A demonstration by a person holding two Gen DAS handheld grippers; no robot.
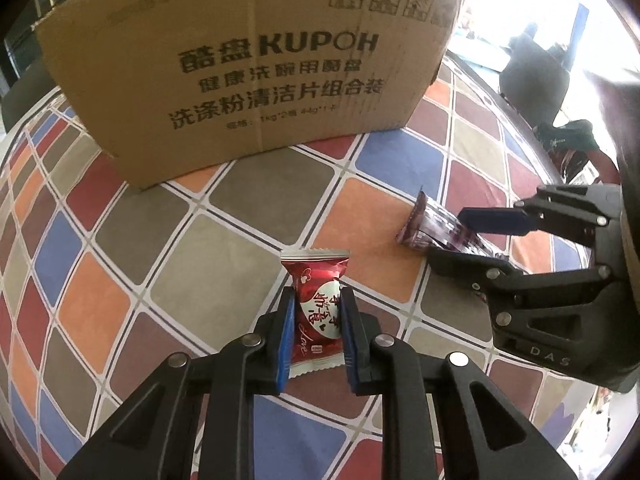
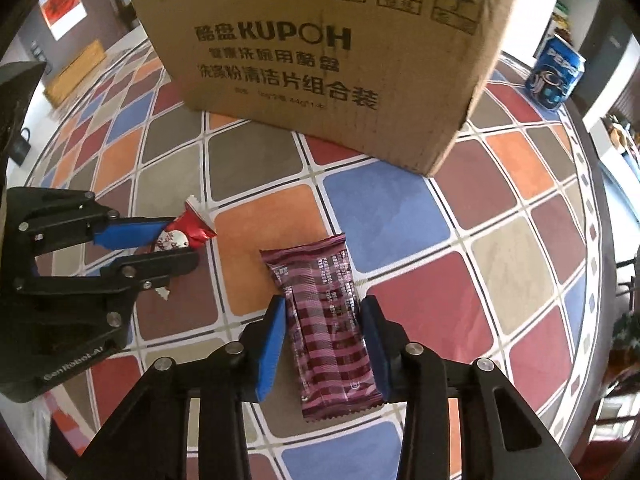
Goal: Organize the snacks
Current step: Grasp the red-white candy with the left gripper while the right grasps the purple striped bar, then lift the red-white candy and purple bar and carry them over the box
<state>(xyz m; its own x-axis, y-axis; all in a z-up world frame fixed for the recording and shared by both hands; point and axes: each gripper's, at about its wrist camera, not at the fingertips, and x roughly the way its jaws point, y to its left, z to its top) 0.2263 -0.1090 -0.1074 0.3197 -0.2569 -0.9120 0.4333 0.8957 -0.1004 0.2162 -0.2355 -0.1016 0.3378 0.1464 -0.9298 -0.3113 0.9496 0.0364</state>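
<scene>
Two grippers work over a checkered tablecloth (image 2: 384,216). The left gripper (image 1: 316,312) is clamped on a red candy (image 1: 318,308), both blue pads pressed against the wrapper, which stands upright between them. The right gripper (image 2: 324,328) straddles a purple bar (image 2: 326,320); whether its pads grip the wrapper cannot be told. Beyond both stands a cardboard box (image 2: 320,60), with a Pepsi can (image 2: 556,76) to its right

Cardboard box (image 2: 328,60) sits on the table (image 2: 400,216). Wafer pack (image 2: 324,320) lies before the box. Candy (image 2: 184,236) left of the pack, can (image 2: 554,74) right of the box.
</scene>
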